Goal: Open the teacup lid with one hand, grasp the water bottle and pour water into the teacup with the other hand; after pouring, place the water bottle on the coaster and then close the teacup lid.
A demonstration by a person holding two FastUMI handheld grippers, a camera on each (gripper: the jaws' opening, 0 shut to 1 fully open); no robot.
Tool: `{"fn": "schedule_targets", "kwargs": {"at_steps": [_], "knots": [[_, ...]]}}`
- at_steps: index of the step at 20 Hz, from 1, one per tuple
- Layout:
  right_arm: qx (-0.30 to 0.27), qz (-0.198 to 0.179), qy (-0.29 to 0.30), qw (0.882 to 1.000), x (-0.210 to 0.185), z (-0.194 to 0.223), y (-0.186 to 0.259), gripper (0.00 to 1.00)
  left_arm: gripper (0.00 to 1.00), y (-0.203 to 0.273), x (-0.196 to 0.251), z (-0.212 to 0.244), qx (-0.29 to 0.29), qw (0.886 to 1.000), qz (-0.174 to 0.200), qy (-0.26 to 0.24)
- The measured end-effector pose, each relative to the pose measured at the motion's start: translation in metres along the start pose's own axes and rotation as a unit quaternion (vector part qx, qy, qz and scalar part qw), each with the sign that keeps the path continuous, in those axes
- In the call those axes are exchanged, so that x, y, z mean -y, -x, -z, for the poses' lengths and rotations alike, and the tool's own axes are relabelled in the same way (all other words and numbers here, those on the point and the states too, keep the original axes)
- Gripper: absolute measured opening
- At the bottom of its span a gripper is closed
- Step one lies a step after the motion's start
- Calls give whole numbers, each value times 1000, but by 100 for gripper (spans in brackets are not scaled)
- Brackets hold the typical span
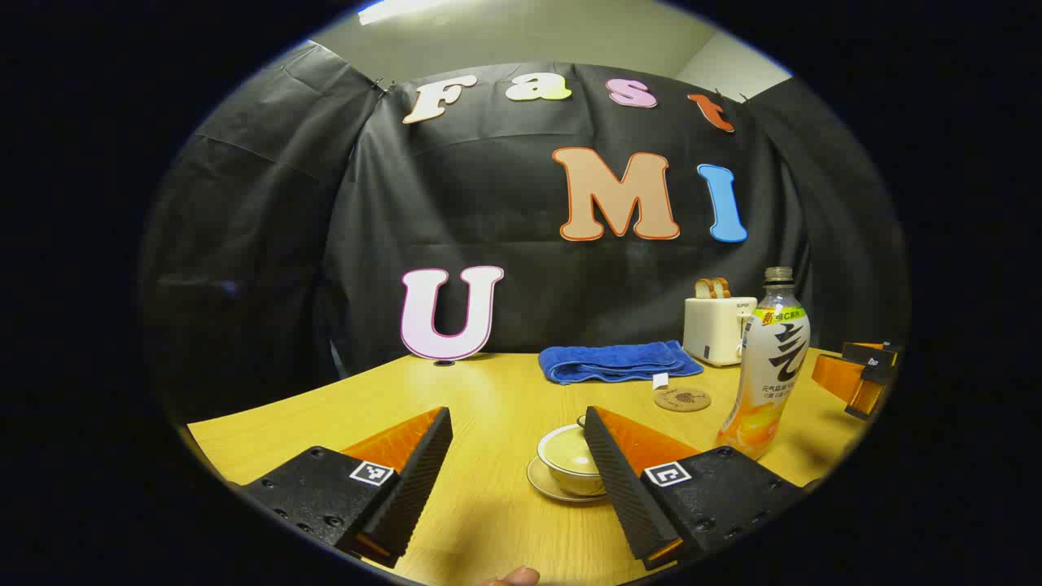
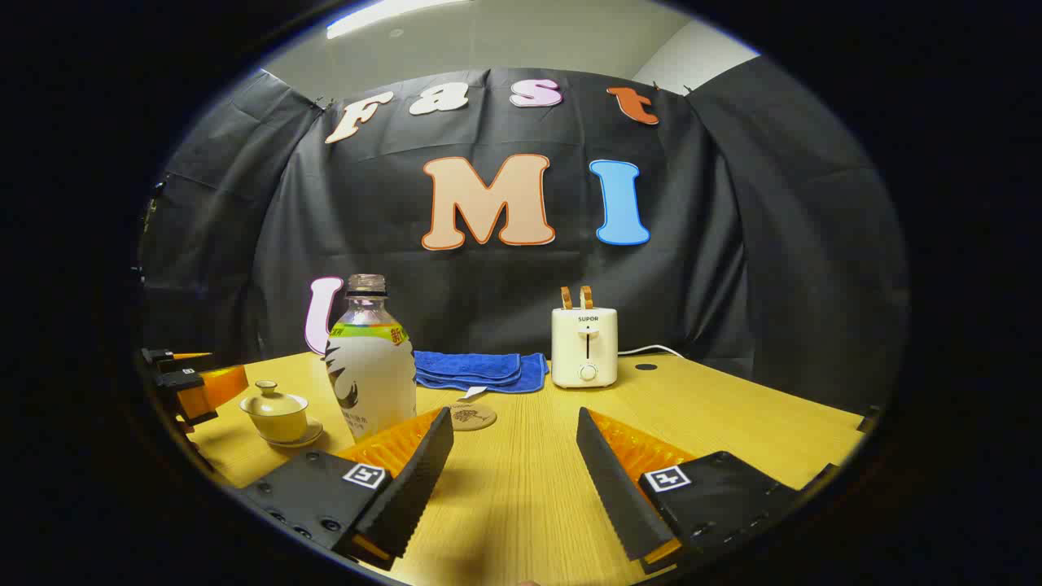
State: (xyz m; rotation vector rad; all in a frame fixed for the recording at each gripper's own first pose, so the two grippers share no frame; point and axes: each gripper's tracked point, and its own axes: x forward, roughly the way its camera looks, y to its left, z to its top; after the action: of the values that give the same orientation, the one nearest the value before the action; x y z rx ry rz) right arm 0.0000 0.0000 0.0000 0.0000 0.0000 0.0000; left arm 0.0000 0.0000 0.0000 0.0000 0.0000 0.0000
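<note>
The lidded teacup [image 2: 274, 413] sits on its saucer [image 2: 303, 438] on the wooden table [image 2: 733, 423], just beside the capless water bottle [image 2: 370, 366], partly filled with clear liquid. A coaster [image 2: 472, 417] lies bare behind them. The left gripper [image 1: 517, 456] and right gripper [image 2: 514, 456] are both spread wide, grasping nothing.

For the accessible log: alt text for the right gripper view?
Right gripper open over a yellow table. Ahead left: water bottle, lidded teacup on its saucer, coaster. Behind: blue towel, toaster.
</note>
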Motion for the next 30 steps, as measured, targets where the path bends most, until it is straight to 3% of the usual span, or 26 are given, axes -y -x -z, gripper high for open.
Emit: {"fn": "schedule_targets", "kwargs": {"at_steps": [8, 9, 17, 21, 22, 24, 25, 30], "knots": [[0, 0, 0, 1000, 0, -2, 2, 94, 95, 1, 0, 0, 0, 1000, 0, 0], [0, 0, 0, 1000, -1, -2, 3, 98, 95, 1, 0, 0, 1, 1000, 1, 0], [-1, 0, 0, 1000, -1, -2, 0, 94, 95, -1, 0, 1, -1, 1000, 3, 0], [-1, 0, 0, 1000, 0, -2, 1, 98, 94, -2, 0, 0, 1, 1000, 4, 1], [-1, 0, 0, 1000, -1, -1, 2, 94, 95, -2, 1, 0, 1, 1000, 5, 1], [-2, 0, 0, 1000, -1, -2, 1, 100, 95, -5, 5, 1, 1, 1000, 13, 0], [-2, 1, -1, 1000, -1, -2, 1, 94, 95, -5, 6, 1, -1, 1000, 17, -2], [-2, 4, 0, 1000, 0, -2, -1, 98, 95, -11, 21, 0, -9, 999, 42, -3]]}}
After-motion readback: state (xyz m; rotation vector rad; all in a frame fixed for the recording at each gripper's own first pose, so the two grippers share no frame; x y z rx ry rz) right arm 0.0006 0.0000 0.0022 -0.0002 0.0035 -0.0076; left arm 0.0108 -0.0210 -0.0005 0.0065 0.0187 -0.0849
